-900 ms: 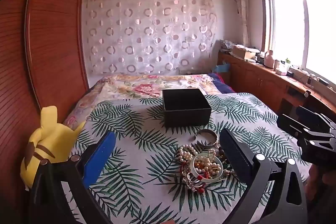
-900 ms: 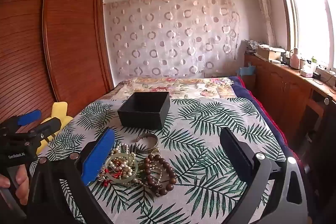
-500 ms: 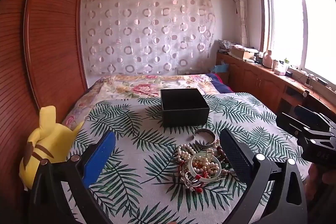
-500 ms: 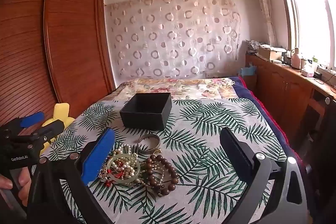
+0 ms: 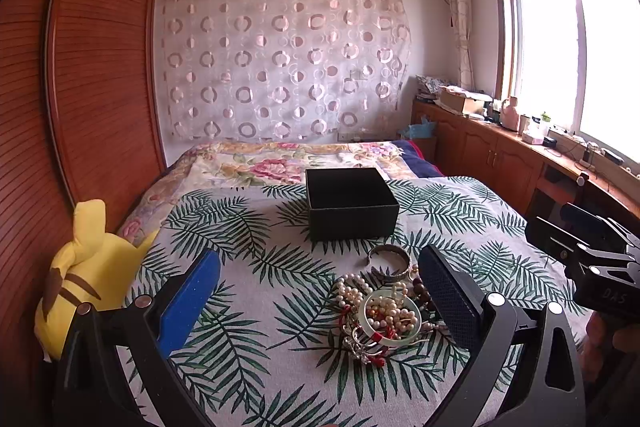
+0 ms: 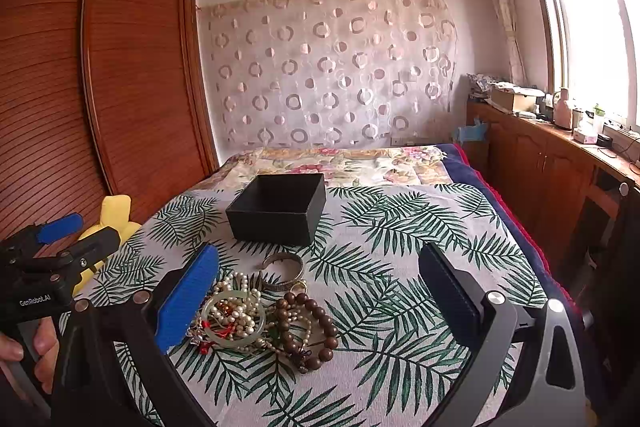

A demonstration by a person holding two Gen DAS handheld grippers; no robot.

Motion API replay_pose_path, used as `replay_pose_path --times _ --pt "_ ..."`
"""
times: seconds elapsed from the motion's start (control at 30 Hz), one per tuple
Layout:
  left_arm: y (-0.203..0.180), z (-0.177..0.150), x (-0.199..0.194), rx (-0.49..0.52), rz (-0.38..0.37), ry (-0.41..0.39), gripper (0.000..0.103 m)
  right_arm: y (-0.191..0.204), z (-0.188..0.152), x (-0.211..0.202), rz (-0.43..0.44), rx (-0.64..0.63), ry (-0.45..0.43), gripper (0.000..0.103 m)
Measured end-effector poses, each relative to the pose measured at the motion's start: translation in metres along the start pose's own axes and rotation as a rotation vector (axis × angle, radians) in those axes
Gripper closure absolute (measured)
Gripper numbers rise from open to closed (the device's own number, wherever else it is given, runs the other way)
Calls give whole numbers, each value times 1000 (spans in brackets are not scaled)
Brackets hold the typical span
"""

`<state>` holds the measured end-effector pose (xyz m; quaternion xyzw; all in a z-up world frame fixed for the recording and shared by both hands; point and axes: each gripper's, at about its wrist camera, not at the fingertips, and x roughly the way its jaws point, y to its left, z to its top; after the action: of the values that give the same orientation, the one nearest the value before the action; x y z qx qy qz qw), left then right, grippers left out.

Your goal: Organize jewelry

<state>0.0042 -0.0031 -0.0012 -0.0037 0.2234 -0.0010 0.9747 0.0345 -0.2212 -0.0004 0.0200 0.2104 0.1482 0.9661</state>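
Yellow plush toy [image 5: 86, 279]: lay at the far left against the wooden wardrobe [image 5: 52, 75], no part of the job.
Left gripper [image 5: 318, 291]: jaws stood as wide as they go, nothing between the pads, hovering above the leaf-print cloth [image 5: 248, 267]; compared with the earlier views it had barely shifted, the scene only sliding slightly in its camera.
Black box [image 5: 352, 201]: sat open and seemingly empty on the cloth, just behind the jewelry, in the same spot as before.
Silver bangle [image 5: 390, 261]: lay flat between the box and the heap, untouched.
Jewelry pile [image 5: 384, 315]: pearls, a pale jade bangle [image 6: 234, 319] and red cord tangled together, lying under the gap of the left gripper toward its right finger; unchanged in layout.
Brown wooden beads [image 6: 310, 323]: rested at the right edge of the heap, touching it.
Right gripper [image 6: 318, 291]: jaws likewise fully apart and empty; its view had drifted a little so the heap sat closer under its blue left finger [image 6: 186, 299].
Change: only small repositioning of both hands; no piece lifted.
Meaning: sorting had not started; the first pick from the heap into the box seemed the step in hand.
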Motion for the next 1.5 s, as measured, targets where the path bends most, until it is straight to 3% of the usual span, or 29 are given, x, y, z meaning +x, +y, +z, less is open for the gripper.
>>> replay_pose_path --times 1.5 --pt "-3 -3 -5 -6 -2 -5 7 1 -1 0 3 4 -3 2"
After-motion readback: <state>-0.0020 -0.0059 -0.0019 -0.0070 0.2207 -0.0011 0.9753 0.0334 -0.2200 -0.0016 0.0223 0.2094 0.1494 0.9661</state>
